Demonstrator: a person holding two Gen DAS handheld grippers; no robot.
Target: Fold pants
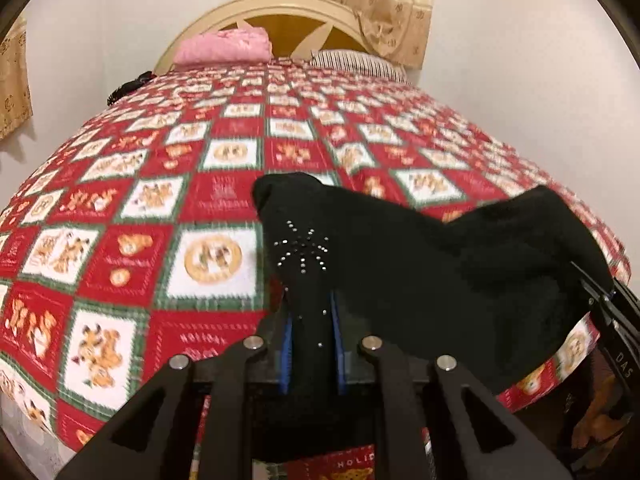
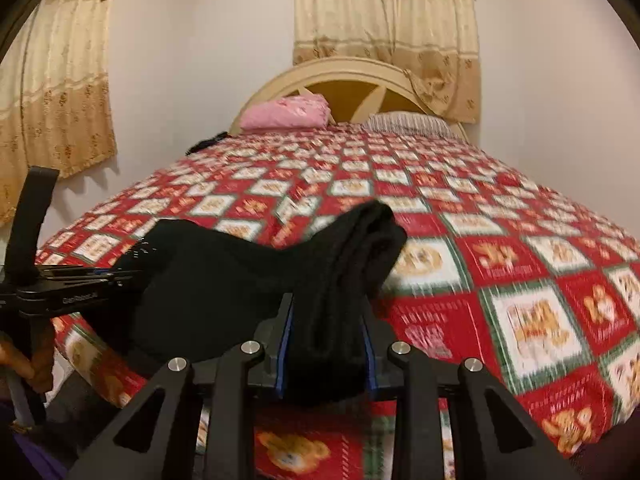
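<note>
Black pants [image 1: 400,280] hang lifted above a red, white and green patchwork quilt [image 1: 216,160] on a bed. A rhinestone starburst [image 1: 302,252] marks the cloth near my left gripper [image 1: 311,304], which is shut on a thin fold of the pants between its blue pads. In the right wrist view my right gripper [image 2: 327,308] is shut on a thicker bunched fold of the pants [image 2: 224,272]. The cloth spans between the two grippers. The left gripper [image 2: 120,274] shows at that view's left edge, and the right gripper [image 1: 600,296] at the left view's right edge.
At the head of the bed lie a folded pink cloth [image 1: 224,46] and a striped pillow [image 1: 360,62] before a cream headboard [image 1: 280,12]. A dark object [image 1: 128,88] lies at the bed's left edge. Beige curtains [image 2: 384,12] hang on the wall. A hand [image 2: 36,368] holds the left gripper.
</note>
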